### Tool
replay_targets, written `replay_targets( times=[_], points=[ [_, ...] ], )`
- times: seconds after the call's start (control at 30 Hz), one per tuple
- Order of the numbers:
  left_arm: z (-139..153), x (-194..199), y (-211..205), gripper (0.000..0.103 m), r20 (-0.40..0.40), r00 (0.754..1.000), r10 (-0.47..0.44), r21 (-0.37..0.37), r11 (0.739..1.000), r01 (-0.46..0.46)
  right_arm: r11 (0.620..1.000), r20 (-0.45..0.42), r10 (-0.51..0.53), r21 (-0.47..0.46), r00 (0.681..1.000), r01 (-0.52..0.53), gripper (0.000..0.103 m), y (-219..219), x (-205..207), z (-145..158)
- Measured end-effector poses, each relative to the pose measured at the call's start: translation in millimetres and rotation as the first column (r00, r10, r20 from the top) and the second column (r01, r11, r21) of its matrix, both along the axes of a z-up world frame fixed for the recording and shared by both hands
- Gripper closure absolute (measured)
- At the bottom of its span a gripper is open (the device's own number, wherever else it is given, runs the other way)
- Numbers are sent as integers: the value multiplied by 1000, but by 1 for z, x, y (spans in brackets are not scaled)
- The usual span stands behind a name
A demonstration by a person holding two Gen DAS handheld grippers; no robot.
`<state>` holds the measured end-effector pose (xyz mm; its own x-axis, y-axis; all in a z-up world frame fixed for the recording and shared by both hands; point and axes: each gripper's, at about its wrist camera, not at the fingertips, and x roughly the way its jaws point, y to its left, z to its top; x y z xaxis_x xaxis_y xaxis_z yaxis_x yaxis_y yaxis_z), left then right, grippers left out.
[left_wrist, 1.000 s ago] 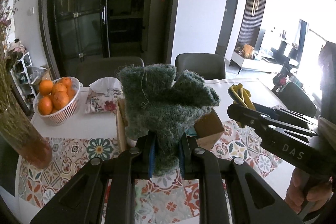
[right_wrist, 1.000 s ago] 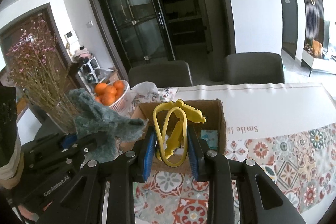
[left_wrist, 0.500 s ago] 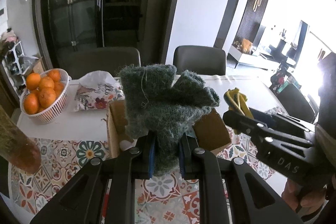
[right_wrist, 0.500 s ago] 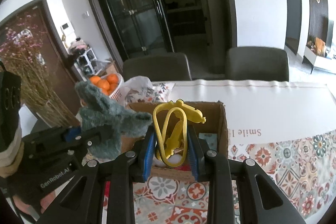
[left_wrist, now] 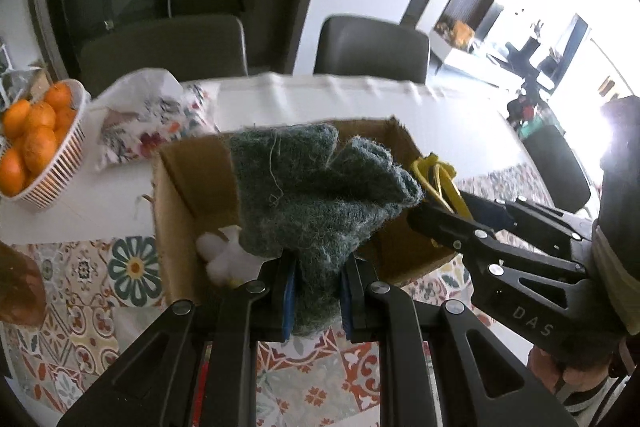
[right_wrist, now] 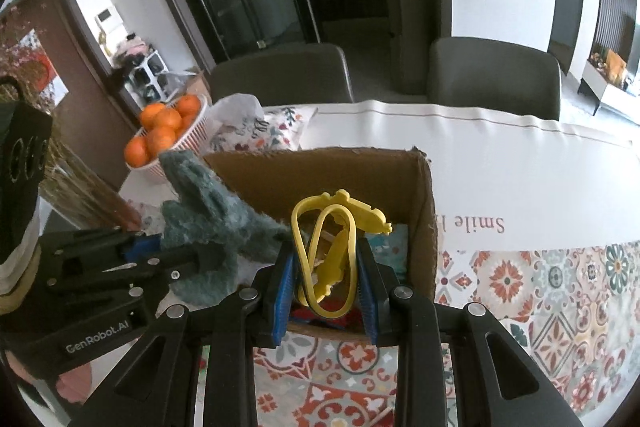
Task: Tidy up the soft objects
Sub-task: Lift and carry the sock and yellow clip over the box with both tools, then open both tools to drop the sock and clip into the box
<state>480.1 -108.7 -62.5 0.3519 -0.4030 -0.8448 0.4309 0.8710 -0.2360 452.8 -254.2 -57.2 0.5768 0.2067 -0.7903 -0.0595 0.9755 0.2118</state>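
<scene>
Left tongs (left_wrist: 316,291) pinch the green knit (left_wrist: 320,195); right tongs (right_wrist: 326,287) pinch the yellow toy (right_wrist: 332,251).

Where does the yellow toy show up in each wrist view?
Left wrist: yellow toy right of centre, in the right claw beside the green cloth.
Right wrist: bottom centre, clamped between the blue pads.
Shared landmark: the cardboard box behind it.
</scene>
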Motion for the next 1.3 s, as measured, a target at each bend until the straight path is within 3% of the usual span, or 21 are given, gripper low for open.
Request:
replay_targets(
  times=[0.23,0.33,0.47,0.9,1.1,1.3],
  points=[
    [-19,22,-7,71,-97,995,13,28,1000,-11,1000,-75,6,23,997,-4,73,-4,26,-20],
    [-21,31,-7,49,-83,996,43,82,996,-37,1000,-99,-2,18,995,4,73,-4,35,-28],
    [-23,40,-1,38,-68,994,81,141,987,-71,1000,-125,-4,-10,992,3,73,-3,45,-36],
    [-25,42,-3,38,-23,996,82,197,977,-76,999,-120,-3,-35,993,-1,72,-4,43,-37],
    [-19,34,5,36,34,994,104,239,965,-109,998,-127,-16,-65,992,7,55,-2,41,-36],
    [-11,18,15,35,61,991,118,236,963,-129,995,-100,-54,-90,994,45,49,-2,26,-22]
  ],
)
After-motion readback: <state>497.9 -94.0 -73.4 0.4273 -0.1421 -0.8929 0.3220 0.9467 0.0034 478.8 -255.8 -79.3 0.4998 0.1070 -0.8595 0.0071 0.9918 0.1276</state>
